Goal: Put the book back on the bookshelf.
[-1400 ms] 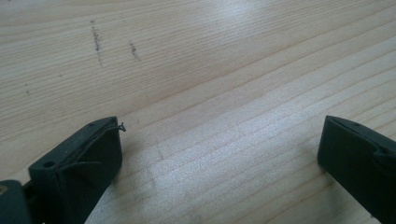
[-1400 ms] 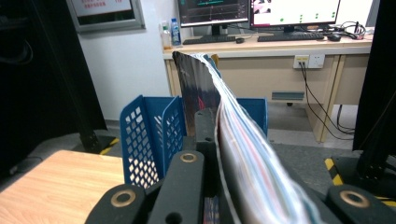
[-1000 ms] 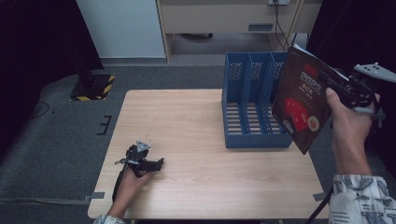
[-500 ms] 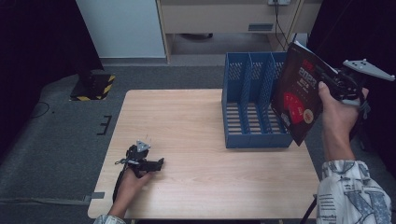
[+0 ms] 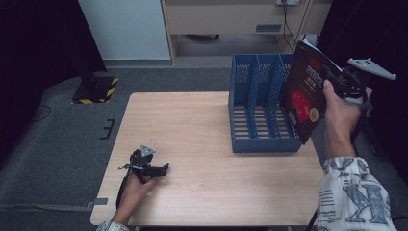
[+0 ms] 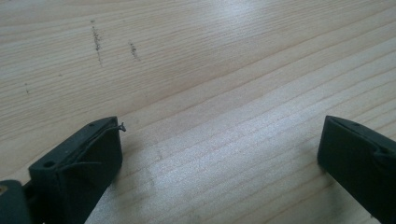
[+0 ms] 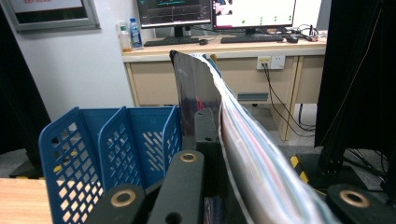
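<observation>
Now, step in hand: you are carrying the magazine (image 5: 303, 94) toward the blue file rack (image 5: 255, 113); it hangs in the air at the rack's right end, tilted, its lower corner just beside the rightmost slot and not yet inside any slot.
Right gripper (image 5: 342, 83): your right hand holds it raised above the counter's right edge; its fingers are closed tight on the magazine's edge, and in the right gripper view the pages (image 7: 243, 140) bow away to one side of the clamp.
Left gripper (image 5: 153, 169): it rests on the counter (image 5: 192, 125) near the front left corner, well apart from the rack; its fingers (image 6: 88, 158) stand wide apart with bare wood between them, gripping nothing.
Next move, as I judge it: turn the magazine upright, line its lower edge up with an open slot, and lower it between the dividers before you let go; the floppy pages may catch on a divider, so go in square.
Count: one magazine, one rack with three slots, all three looking empty, two grippers.
Beyond the counter: a desk with two monitors (image 7: 215, 11) and two bottles (image 7: 130, 35).
</observation>
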{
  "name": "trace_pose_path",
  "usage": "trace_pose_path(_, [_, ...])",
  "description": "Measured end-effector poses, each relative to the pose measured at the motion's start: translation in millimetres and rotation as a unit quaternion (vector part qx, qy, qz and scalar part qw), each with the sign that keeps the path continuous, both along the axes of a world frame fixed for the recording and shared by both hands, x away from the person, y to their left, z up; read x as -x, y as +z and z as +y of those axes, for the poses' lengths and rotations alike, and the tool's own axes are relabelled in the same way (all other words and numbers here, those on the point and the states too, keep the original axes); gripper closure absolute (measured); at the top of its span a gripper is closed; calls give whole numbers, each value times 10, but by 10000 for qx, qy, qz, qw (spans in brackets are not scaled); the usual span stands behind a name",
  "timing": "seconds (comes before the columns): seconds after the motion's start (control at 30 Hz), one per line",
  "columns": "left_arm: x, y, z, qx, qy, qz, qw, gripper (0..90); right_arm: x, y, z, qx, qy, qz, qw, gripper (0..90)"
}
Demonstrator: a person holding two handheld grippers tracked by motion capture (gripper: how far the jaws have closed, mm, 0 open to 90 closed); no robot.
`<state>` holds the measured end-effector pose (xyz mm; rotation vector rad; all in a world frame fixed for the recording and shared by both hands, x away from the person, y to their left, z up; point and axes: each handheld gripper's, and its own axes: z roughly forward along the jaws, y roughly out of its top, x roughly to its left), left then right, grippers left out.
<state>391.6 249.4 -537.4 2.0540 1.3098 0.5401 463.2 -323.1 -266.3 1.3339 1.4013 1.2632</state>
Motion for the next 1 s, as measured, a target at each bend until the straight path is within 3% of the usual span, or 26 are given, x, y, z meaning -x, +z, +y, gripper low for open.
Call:
trace_pose_path(0.17, [2, 0, -2, 10, 11, 5, 10000, 0, -107, -46, 17, -8, -40, 1, 10000, 872])
trace_pose_path(0.43, [7, 1, -5, -12, 28, 7, 10000, 0, -186, -84, -13, -220, -67, -83, 9997, 872])
trace_pose_path(1.0, [6, 2, -4, -9, 26, 10, 10000, 0, -303, -133, 57, -130, -75, -152, 9998, 872])
